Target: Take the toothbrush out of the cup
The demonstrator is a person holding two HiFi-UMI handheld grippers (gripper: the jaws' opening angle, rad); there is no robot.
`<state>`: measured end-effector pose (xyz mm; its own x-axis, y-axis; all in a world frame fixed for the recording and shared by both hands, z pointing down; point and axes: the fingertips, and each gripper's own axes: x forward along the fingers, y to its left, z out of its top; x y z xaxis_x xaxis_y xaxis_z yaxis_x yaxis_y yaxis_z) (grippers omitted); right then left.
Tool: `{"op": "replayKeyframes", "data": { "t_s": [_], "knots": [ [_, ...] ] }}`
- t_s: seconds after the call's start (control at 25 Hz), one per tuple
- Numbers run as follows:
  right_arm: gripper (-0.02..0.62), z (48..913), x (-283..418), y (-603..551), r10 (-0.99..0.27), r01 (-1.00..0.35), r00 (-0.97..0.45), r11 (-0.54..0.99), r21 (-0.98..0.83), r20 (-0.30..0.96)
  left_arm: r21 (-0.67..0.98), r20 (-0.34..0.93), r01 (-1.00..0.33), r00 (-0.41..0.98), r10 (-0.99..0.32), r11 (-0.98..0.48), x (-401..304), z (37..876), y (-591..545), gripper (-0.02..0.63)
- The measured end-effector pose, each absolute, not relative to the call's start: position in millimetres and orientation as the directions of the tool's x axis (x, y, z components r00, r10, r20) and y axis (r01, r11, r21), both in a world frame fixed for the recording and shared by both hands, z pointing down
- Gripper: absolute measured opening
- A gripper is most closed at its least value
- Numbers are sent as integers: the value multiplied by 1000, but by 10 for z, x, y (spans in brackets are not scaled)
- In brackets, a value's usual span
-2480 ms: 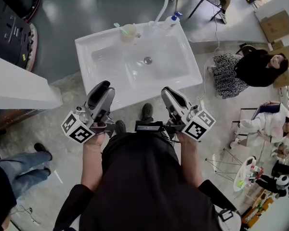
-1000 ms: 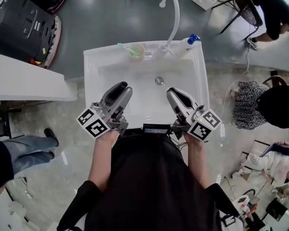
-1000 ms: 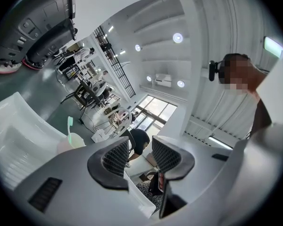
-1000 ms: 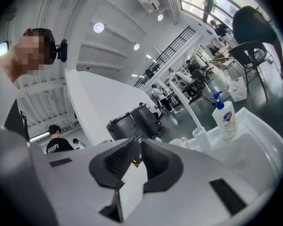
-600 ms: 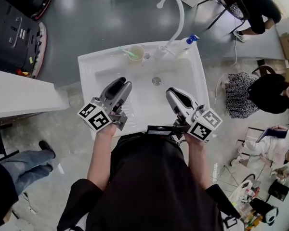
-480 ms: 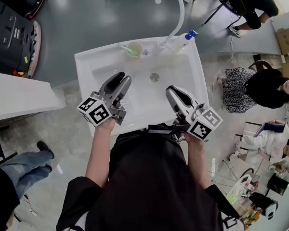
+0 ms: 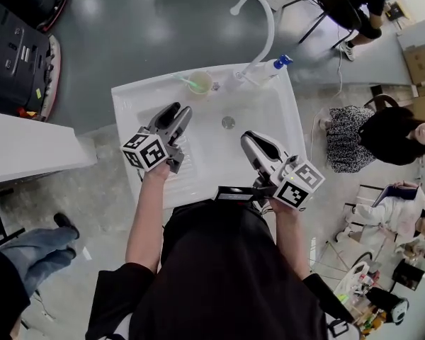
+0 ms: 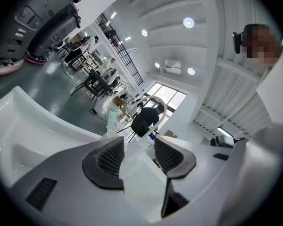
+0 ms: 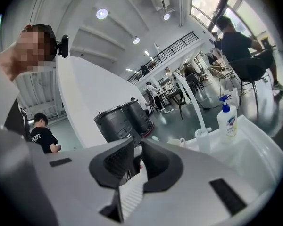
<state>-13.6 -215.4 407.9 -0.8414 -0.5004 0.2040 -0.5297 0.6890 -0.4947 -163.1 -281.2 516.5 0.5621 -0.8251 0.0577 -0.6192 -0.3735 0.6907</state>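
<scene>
Now toothbrush (image 7: 186,81) in cup (image 7: 208,86) nr tap (image 7: 271,30)

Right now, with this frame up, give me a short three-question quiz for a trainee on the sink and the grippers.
1. True or false: the toothbrush is already out of the cup.
2. Which gripper is nearer the cup? A. the left B. the right C. neither
3. In the head view, what stands on the sink's back rim just right of the faucet?

Key:
1. False; it stands in the cup.
2. A. The left gripper, whose jaws have just been opening with nothing between them, is closer. The right gripper is near the front rim.
3. The soap bottle.
</scene>
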Motion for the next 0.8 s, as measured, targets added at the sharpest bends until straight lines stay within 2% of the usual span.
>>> {"op": "replayKeyframes", "data": {
  "t_s": [0.16,0.8],
  "knots": [
    [38,4110,-129,-2206,-494,-524,-845,689,-500,204,690,106,-646,535,-838,-326,-1757,5420,-3054,213],
    [37,4125,308,-2294,-537,-549,-821,650,-526,193,559,199,-762,506,-839,-327,-1728,5700,-3734,215]
  ]
}}
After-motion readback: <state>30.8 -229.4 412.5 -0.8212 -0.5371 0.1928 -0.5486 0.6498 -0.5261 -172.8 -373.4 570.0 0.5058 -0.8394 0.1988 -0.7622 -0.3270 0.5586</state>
